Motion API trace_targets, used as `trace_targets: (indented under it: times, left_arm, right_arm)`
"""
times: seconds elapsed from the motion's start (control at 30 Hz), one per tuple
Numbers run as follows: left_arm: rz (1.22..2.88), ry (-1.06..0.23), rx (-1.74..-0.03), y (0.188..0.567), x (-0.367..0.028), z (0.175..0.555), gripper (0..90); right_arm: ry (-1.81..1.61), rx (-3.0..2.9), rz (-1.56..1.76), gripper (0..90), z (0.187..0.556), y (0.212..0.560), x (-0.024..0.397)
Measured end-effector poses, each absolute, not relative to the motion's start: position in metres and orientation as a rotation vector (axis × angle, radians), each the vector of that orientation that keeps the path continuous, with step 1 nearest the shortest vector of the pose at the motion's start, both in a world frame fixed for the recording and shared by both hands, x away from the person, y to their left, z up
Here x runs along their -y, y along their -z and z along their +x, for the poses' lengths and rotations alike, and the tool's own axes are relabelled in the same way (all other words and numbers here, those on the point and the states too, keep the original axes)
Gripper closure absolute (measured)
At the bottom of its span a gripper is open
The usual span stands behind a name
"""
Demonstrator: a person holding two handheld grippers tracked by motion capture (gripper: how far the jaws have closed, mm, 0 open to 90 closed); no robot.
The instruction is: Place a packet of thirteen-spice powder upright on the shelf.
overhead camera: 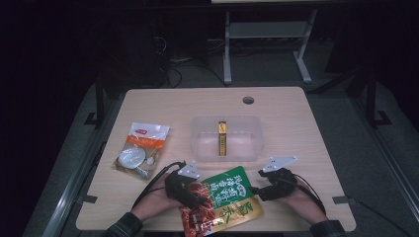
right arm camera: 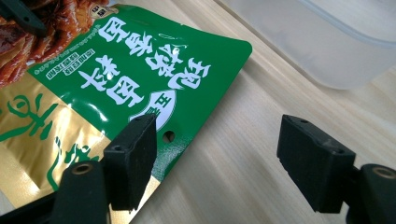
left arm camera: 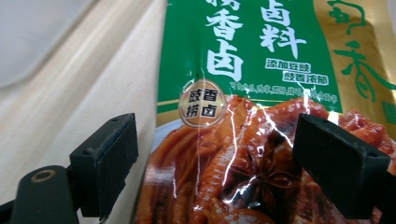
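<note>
Tongs spread: my left tongs straddle the sauce pouch, my right tongs at its edge, lower worktop.

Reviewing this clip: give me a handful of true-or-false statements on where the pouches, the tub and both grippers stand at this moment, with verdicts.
1. The green and gold glossy food pouch lies flat on the light wooden table. True.
2. The clear plastic tub is empty. False: a slim yellow stick packet lies in it.
3. The right gripper is clamped on the pouch. False: its jaws stand open, one over the pouch's edge.
4. The left gripper has open jaws over the pouch. True.
5. An orange and white packet lies left of the tub. True.
</note>
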State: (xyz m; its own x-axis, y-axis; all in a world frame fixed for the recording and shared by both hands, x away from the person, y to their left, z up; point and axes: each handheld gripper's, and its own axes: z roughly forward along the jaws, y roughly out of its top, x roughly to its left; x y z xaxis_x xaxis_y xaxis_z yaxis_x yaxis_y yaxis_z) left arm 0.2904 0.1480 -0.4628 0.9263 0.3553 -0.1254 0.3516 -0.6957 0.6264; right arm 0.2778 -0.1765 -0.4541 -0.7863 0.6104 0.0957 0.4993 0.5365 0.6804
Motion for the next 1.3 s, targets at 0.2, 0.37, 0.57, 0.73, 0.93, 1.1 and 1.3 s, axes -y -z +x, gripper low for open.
trace_targets:
  times: [0.2, 0.37, 0.57, 0.73, 0.93, 1.1, 1.3]
  left_arm:
    - [2.411, -0.024, -0.442, 0.462, -0.148, 0.285, 20.3]
    - [2.426, -0.038, -0.423, 0.458, -0.148, 0.284, 42.0]
    - [2.472, -0.055, -0.373, 0.455, -0.14, 0.278, 66.7]
    - [2.472, -0.033, -0.412, 0.454, -0.139, 0.28, 81.3]
    - [2.477, 0.012, -0.445, 0.452, -0.139, 0.284, 87.1]
    - [2.463, 0.054, -0.465, 0.449, -0.144, 0.288, 89.1]
    - [2.403, 0.062, -0.507, 0.442, -0.157, 0.292, 89.4]
  right_arm:
    - [-1.093, -2.572, 0.949, 26.8, 0.278, 0.451, 0.176]
    - [-1.098, -2.544, 0.953, 24.6, 0.278, 0.448, 0.176]
    - [-1.116, -2.517, 0.965, 23.3, 0.278, 0.446, 0.178]
    - [-1.128, -2.496, 0.971, 22.0, 0.279, 0.444, 0.18]
    - [-1.135, -2.487, 0.981, 20.9, 0.279, 0.443, 0.183]
    - [-1.142, -2.475, 0.978, 19.6, 0.278, 0.443, 0.183]
    - [-1.158, -2.445, 0.995, 19.1, 0.278, 0.44, 0.187]
